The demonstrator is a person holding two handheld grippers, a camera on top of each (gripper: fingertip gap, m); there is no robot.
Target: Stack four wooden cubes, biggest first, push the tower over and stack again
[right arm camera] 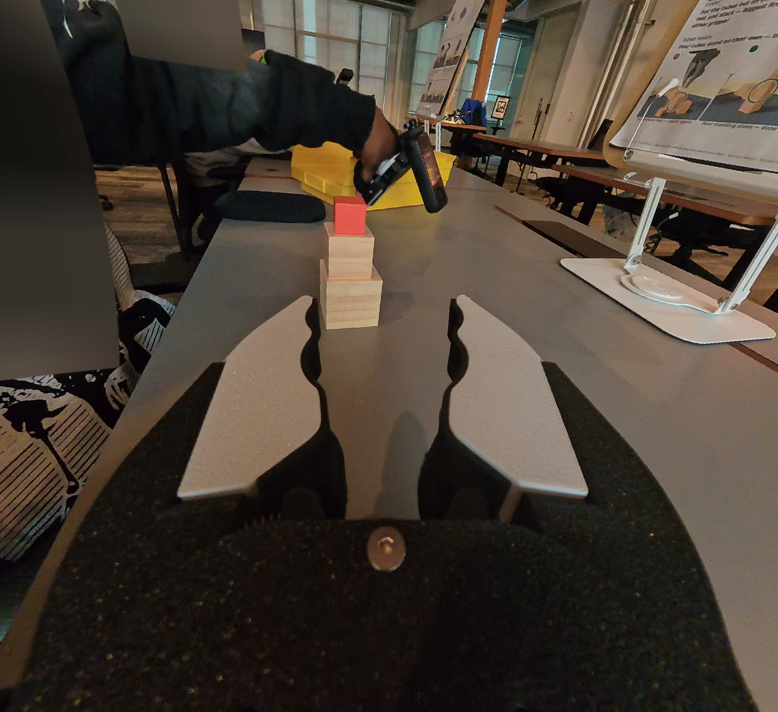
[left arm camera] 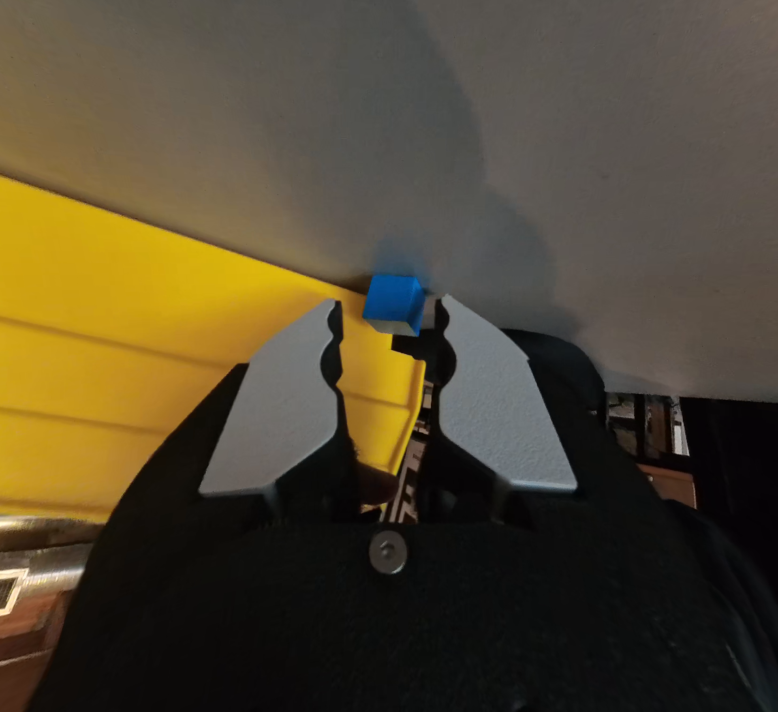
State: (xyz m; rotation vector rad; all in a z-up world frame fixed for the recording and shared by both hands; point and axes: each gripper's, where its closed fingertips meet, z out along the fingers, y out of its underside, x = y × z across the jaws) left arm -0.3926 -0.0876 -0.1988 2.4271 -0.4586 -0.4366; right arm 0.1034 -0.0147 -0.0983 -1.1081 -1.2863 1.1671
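A: Left gripper (left arm camera: pixel 389 304)?
B: Jaws parted a moderate gap, nothing clamped. Blue cube (left arm camera: pixel 393 309) just ahead of the tips, between them in line, not touched as far as visible. Sits on grey table (left arm camera: pixel 505 102) hard against the yellow bin (left arm camera: pixel 147 333). One corner edge turned toward camera, pale unpainted face at the bottom. No long axis, a cube.

A: Right gripper (right arm camera: pixel 383 304)?
B: Wide apart, empty, low over the table. Tower just beyond the left fingertip (right arm camera: pixel 303 306), apart from it.

A: Tower?
B: Three high, upright. Big cube (right arm camera: pixel 351 300) at the base, plain wood. Mid cube (right arm camera: pixel 350 253) on it, plain wood, set slightly back-left. Red cube (right arm camera: pixel 349 215) on top, smallest of the three. All faces roughly square to each other, near face toward right camera.

A: Bin contents?
B: Cannot tell; only outer walls visible in either view. Bin on its side or tilted, ribbed wall toward left camera.

A: Else?
B: Sleeve (right arm camera: pixel 235 110) reaching over the far table, hand on the left tool near the bin. White stand (right arm camera: pixel 669 304) with instruction sheet at right.
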